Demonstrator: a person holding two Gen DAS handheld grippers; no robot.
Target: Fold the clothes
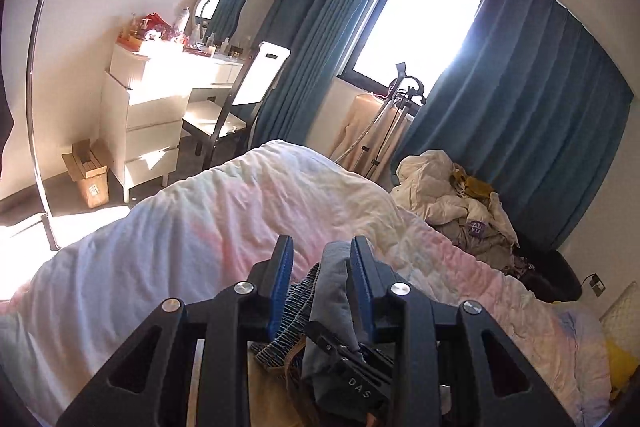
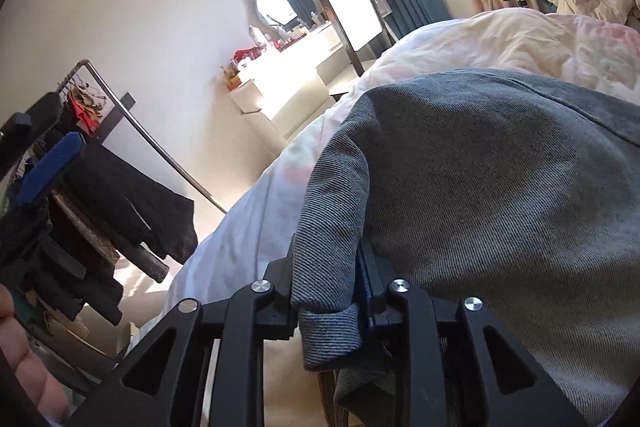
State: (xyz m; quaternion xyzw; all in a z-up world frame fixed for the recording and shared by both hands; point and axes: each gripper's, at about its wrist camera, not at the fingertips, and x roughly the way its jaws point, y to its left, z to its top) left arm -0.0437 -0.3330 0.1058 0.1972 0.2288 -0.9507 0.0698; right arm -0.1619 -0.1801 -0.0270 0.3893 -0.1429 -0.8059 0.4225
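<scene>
Left wrist: left gripper (image 1: pixel 322 251) clamps grey trousers' (image 1: pixel 334 291) elastic waistband; right gripper (image 2: pixel 326 259) grasps twill hem.

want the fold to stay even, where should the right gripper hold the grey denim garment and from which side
Grip the doubled corner of the grey denim garment, the bunched hem that hangs between the right gripper jaws. Come in from the bed's near edge, low, jaws straddling the fold. The cloth is stacked thickest there, and the rest drapes away over the pale duvet.
</scene>
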